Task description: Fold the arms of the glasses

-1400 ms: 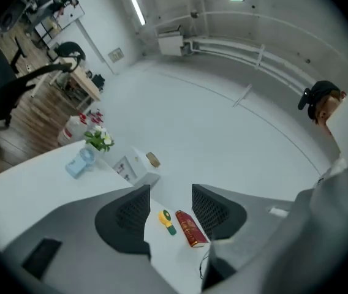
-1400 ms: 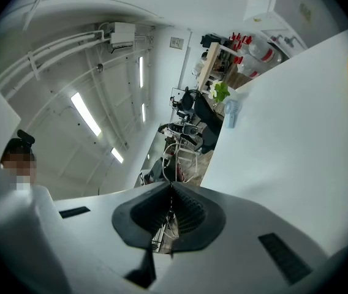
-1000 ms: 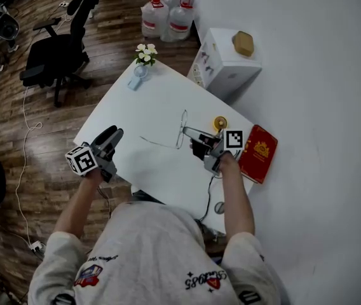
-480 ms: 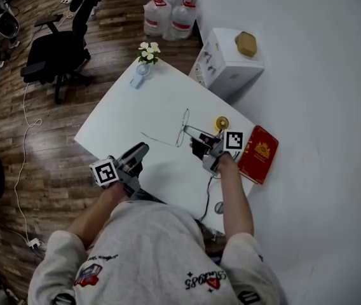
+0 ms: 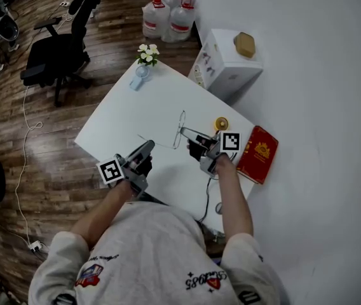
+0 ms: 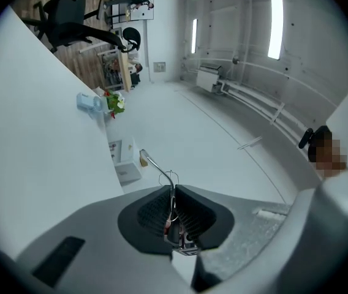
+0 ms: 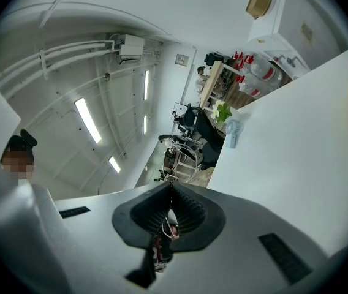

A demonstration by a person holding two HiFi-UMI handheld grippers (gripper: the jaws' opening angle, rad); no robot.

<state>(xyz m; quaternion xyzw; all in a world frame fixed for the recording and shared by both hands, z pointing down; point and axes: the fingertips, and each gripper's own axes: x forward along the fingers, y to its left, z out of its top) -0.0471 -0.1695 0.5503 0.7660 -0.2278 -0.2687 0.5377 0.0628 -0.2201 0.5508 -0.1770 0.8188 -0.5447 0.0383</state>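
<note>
- White table (image 5: 120,116), set cornerwise in the head view, matt and mostly bare — standing on a dark wood-plank floor (image 5: 9,138).
- At the table's 12 o'clock corner, white flowers (image 5: 146,53) in a pale blue vase (image 5: 139,76).
- At its 3 o'clock edge, a red booklet (image 5: 260,152) lying flat; at 10 o'clock of that, near it, a yellow round object (image 5: 221,124).
- Off the table: a white box (image 5: 228,68) at 1 o'clock with a tan lump (image 5: 244,43) on top; water jugs (image 5: 168,16) at 12 o'clock; a black office chair (image 5: 56,53) at 10 o'clock; a white cable (image 5: 25,138) trailing over the planks at 9 o'clock.
- Thin wire glasses (image 5: 180,129) over the table's middle, arms unfolded, one reaching toward 8 o'clock and the other toward 4 o'clock.
- At 8 o'clock of the glasses, the left gripper (image 5: 149,150), jaws just drawn together and pinching the thin wire arm — wire seen running out between the ribbed pads in the left gripper view.
- At 4 o'clock of the glasses, the right gripper (image 5: 190,140), jaws pressed together on the other wire arm, a loop of it showing between the pads.
- Overhead in both gripper views, a white ceiling with strip lights (image 6: 276,26).
</note>
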